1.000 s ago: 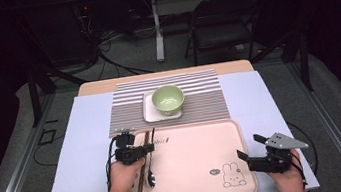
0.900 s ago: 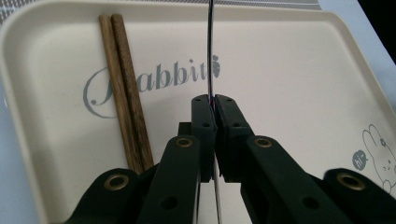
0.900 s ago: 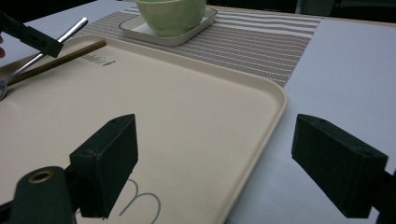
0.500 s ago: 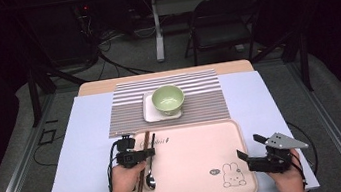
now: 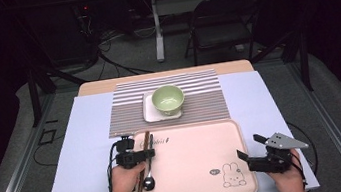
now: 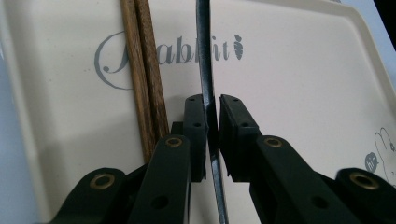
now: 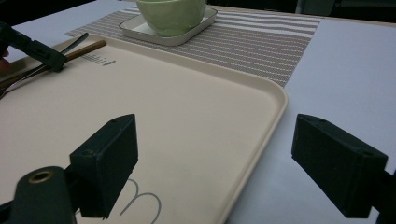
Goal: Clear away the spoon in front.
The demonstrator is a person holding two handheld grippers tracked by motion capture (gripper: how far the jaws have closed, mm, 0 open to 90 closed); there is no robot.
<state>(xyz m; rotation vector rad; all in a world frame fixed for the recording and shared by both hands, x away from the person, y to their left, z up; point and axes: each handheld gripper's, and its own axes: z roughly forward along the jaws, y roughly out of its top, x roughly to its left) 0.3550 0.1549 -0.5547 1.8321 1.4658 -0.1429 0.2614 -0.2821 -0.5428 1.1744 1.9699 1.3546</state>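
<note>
A dark metal spoon (image 5: 149,182) lies on the left part of the cream tray (image 5: 192,158), beside a pair of brown chopsticks (image 5: 141,186). My left gripper (image 5: 150,153) reaches in from the left across the spoon's handle. In the left gripper view the handle (image 6: 204,56) runs between the pads of my left gripper (image 6: 212,107). Its jaws have just been opening, and a thin gap shows at the pads, so it is open. My right gripper (image 5: 249,146) rests wide open at the tray's right rim (image 7: 261,93), holding nothing.
A green bowl (image 5: 168,99) sits on a small white square plate (image 5: 153,114) on a striped placemat (image 5: 200,104) beyond the tray. A pale sheet (image 5: 80,154) covers the table. A chair (image 5: 219,23) and cables stand on the floor behind.
The left gripper has shifted slightly toward the near edge over the spoon handle. The right hand has kept still.
</note>
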